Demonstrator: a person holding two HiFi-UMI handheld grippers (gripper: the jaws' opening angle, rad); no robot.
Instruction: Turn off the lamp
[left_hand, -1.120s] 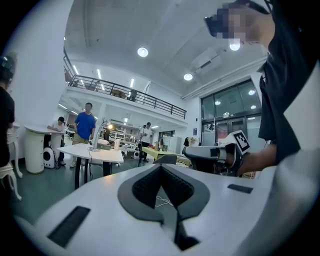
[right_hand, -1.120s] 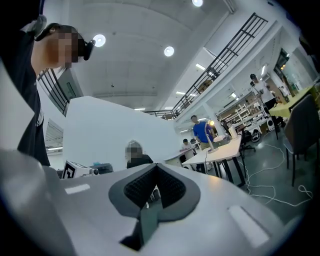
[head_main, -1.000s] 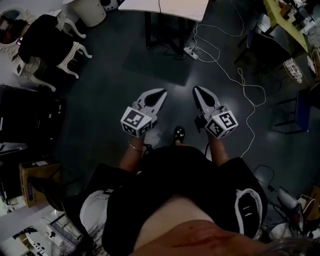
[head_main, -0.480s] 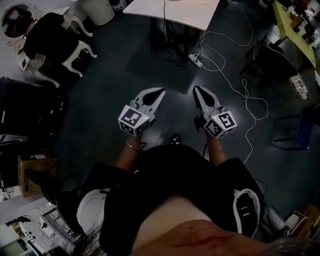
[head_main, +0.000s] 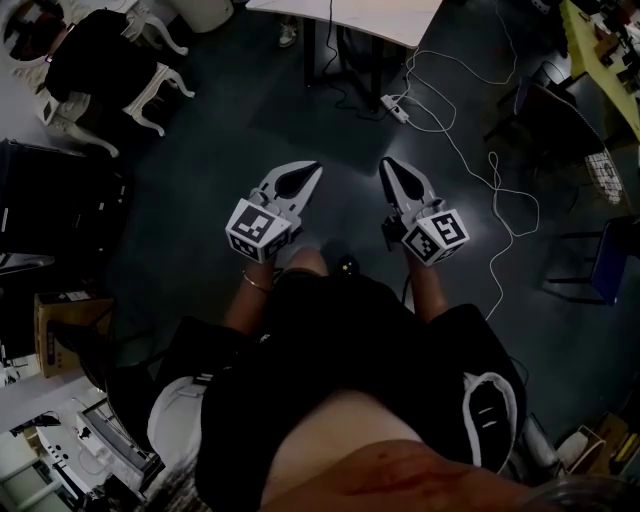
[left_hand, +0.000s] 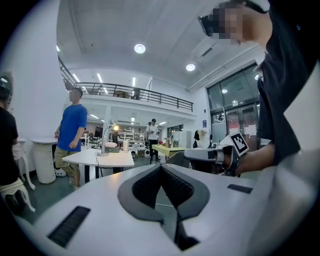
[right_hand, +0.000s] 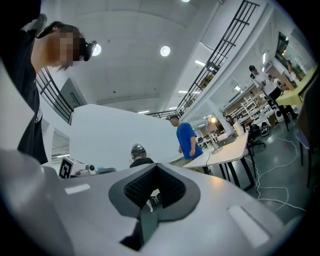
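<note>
Left tool and right tool, both clenched on nothing, have slid nearer the white tabletop. Its lit desk lamp stands well ahead on that tabletop; walk closer first, then tap it off with 1 shut tip.

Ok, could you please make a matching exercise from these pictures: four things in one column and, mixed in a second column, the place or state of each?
Things:
1. lamp
2. cable
3. right gripper
4. person in blue

Place or state:
a. lies on the floor
b. shut, with nothing between the jaws
c. stands on the table, lit
d. stands beside the table

Pairs: 1-c, 2-a, 3-b, 4-d
</note>
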